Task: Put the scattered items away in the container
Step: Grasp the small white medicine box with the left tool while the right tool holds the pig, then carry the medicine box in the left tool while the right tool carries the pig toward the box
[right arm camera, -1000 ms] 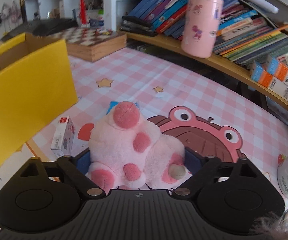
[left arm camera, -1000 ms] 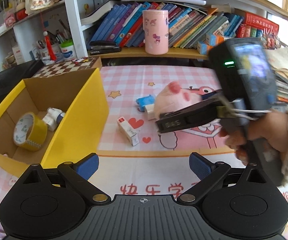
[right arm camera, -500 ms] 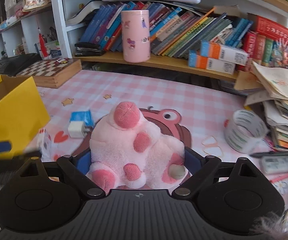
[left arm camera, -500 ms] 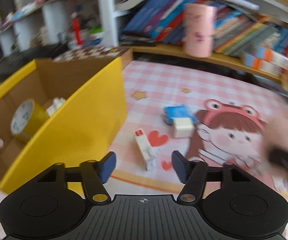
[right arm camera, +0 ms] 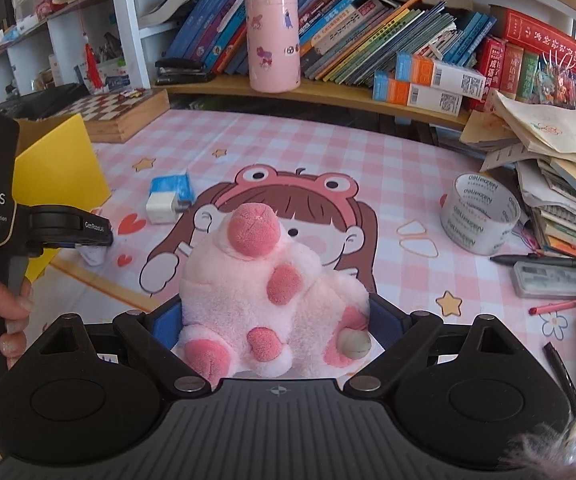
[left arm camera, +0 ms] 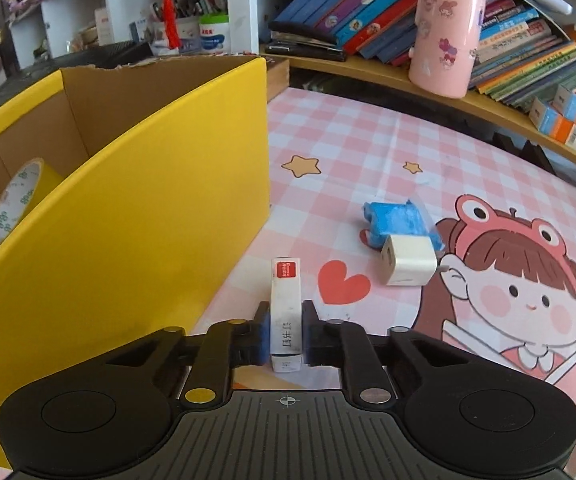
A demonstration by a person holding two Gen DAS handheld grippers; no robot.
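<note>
1. Bookshelves crammed with leaning books (left arm camera: 372, 12) close off the back of the left wrist view, with a pink printed canister (left arm camera: 444, 32) standing on the low wooden shelf above a pink checked table mat (left arm camera: 352, 140) that carries a cartoon girl in a frog hat.
2. Filling the left of that view is the yellow cardboard box (left arm camera: 148, 216); its near wall rises just beside the gripper, and a roll of yellow tape (left arm camera: 16, 200) leans inside it.
3. On the mat to the right lie a blue packet (left arm camera: 392, 218) and a white charger cube (left arm camera: 408, 264), touching each other and apart from the box.
4. Left gripper (left arm camera: 286, 332): its jaws have just been closing and now pinch a slim white staple box (left arm camera: 286, 312) with a red label at its far end, lying close to the yellow wall.
5. From the right wrist view the same shelves run across the back, with a chessboard case (right arm camera: 124, 112) at left and a heap of papers (right arm camera: 560, 168) at right.
6. A clear tape roll (right arm camera: 480, 212), a black pen (right arm camera: 536, 258), a grey case (right arm camera: 552, 280) and a red crayon (right arm camera: 560, 306) are scattered on the right of the mat.
7. Right gripper (right arm camera: 276, 320): its jaws stand wide and clasp a pink plush toy (right arm camera: 264, 292) with darker pink spots, snout pointing away.
8. At the left edge a hand (right arm camera: 8, 312) grips the other gripper's handle in front of the yellow box.
</note>
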